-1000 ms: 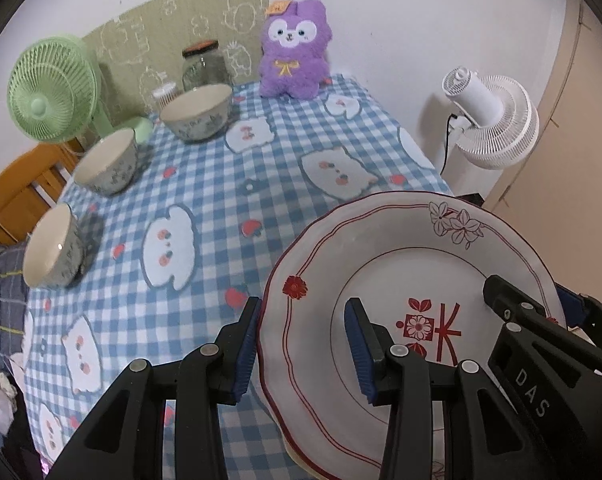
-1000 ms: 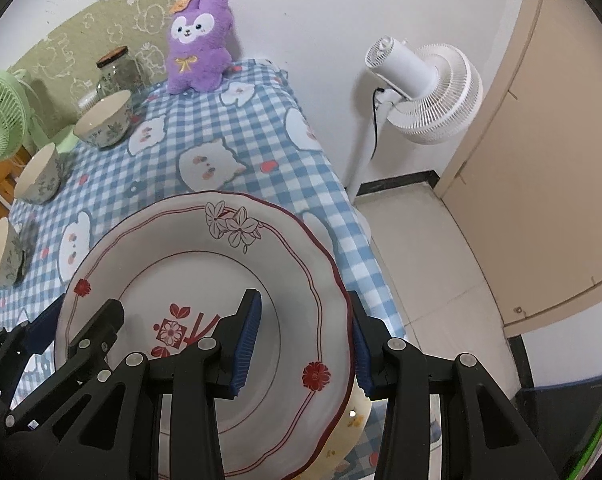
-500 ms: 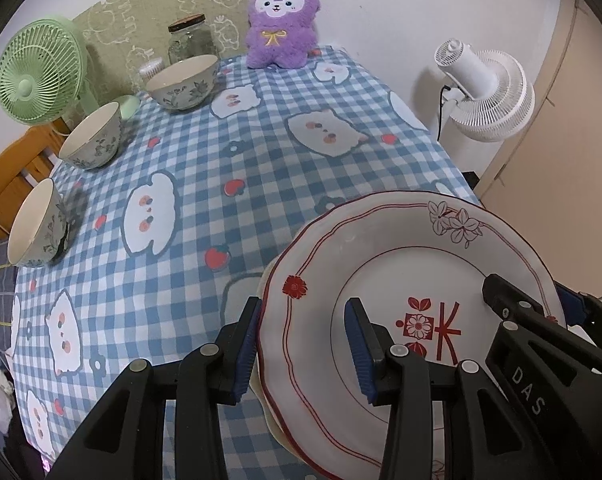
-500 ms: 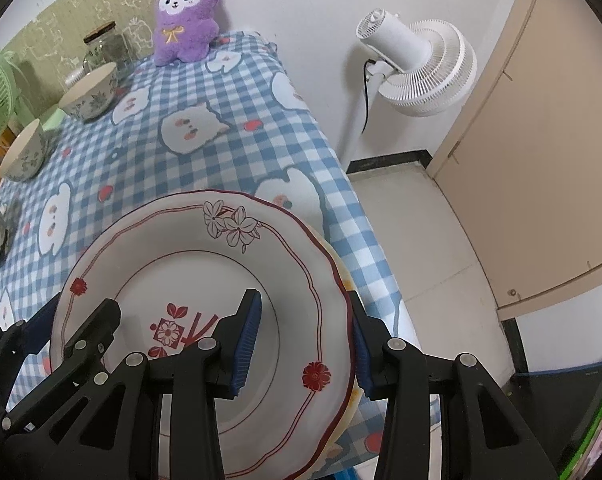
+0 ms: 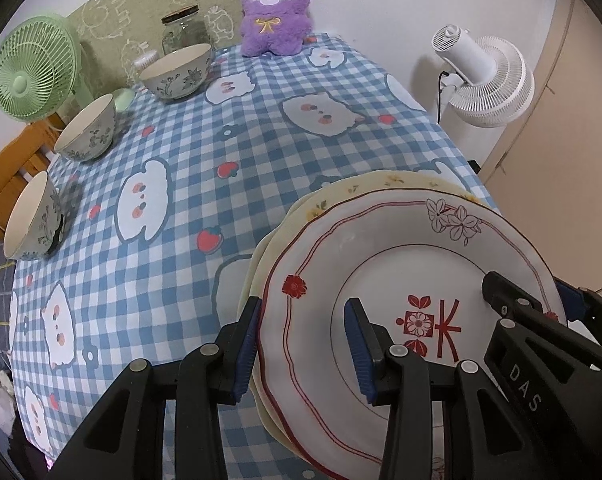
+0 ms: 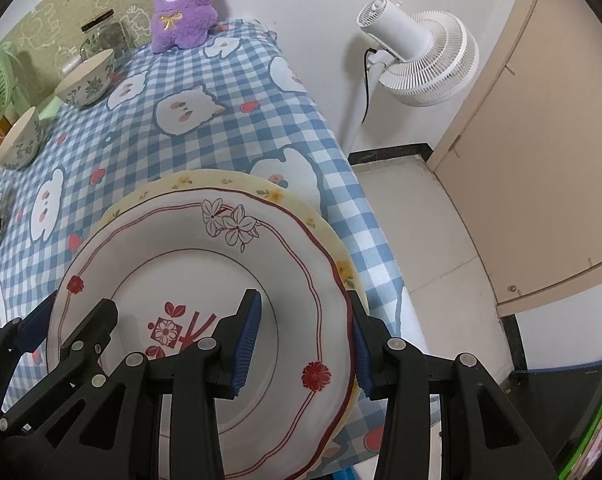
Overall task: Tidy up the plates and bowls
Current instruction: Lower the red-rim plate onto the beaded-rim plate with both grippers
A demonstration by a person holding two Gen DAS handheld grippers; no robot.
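- A white plate with red trim (image 5: pixel 401 264) is gripped from two opposite sides; it is seen just above a cream yellow-flowered plate (image 5: pixel 381 184), and whether the two touch cannot be told.
- The left gripper (image 5: pixel 301 344) is clamped on the white plate's left rim, one blue pad outside the edge and one on the inner face.
- The right gripper (image 6: pixel 301 344) is clamped on the white plate's right rim in the same way, one pad inside and one under the outer edge.
- The cream plate (image 6: pixel 221 180) is set on the blue checked tablecloth (image 5: pixel 221 128), at the table corner nearest the white standing fan (image 6: pixel 421 60).
- Three floral bowls are ranged along the side of the cloth away from the white plate: a large bowl (image 5: pixel 179 72) farthest back, a middle bowl (image 5: pixel 87 128) and a near bowl (image 5: pixel 33 220).
- Beyond the large bowl, a glass jar (image 5: pixel 183 30) and a purple plush toy (image 5: pixel 275 8) are placed at the wall.
- A green fan (image 5: pixel 33 68) is seen behind the middle bowl.
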